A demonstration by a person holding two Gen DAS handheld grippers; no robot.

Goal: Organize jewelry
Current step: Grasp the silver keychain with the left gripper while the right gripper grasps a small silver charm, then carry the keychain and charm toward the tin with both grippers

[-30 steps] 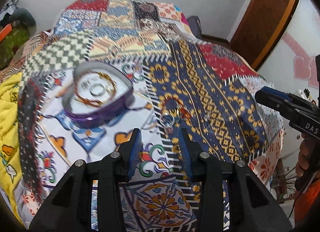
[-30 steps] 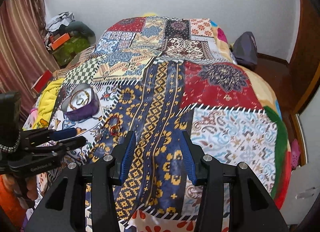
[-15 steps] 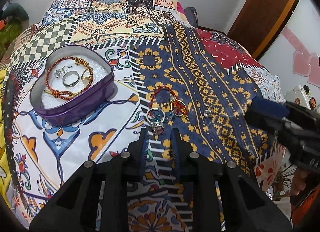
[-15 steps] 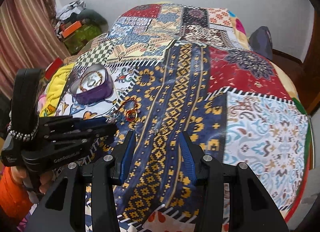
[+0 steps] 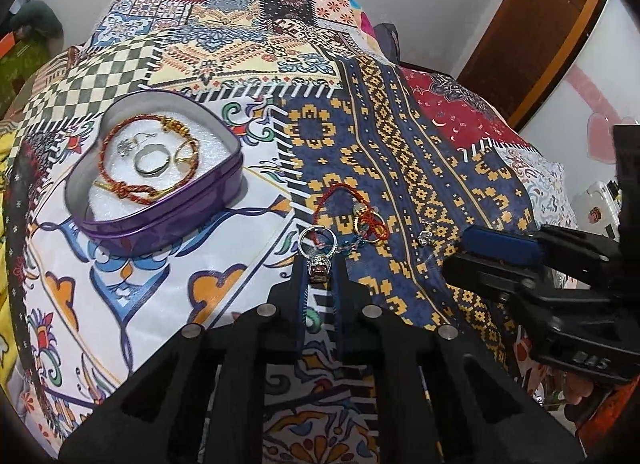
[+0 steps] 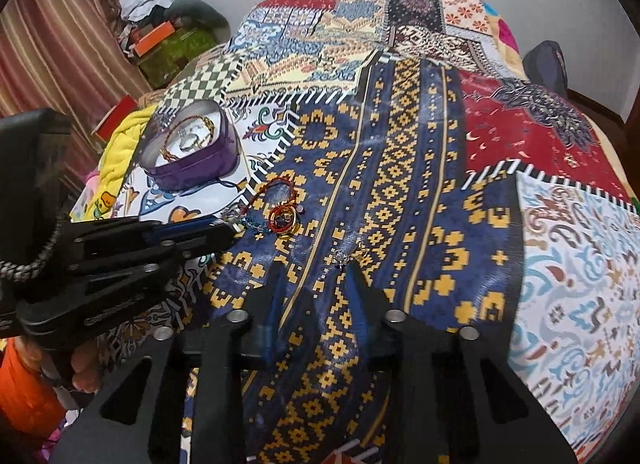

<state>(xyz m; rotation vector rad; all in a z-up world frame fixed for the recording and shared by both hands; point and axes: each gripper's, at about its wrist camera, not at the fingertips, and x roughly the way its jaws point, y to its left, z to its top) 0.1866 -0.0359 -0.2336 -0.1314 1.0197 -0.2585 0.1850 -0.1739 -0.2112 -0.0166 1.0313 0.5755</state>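
Surface: patchwork quilt (image 5: 400, 152) on a soft bed — it gives under pressure, so anything you press against sinks and tips.
Left gripper (image 5: 320, 276): your jaws are nearly closed around the stone-set silver ring (image 5: 318, 254); the stone end sits between the tips, the band pokes out ahead. Whether it is truly pinched I cannot tell.
Risk, grip: you hold only the stone end, so the ring could pivot or squirt out as you lift.
Risk, tangle: the ring lies against the red cord bracelet (image 5: 352, 208) and a blue chain — lift fast and you may drag those along.
Right gripper (image 6: 316, 272): jaws partly open, holding nothing, with a small silver earring (image 6: 342, 254) just ahead of the tips.
Risk, crowding: your two grippers work close together; they could bump.
Destination: purple heart-shaped tin (image 5: 160, 220), near on the left, already holding a bracelet and rings.
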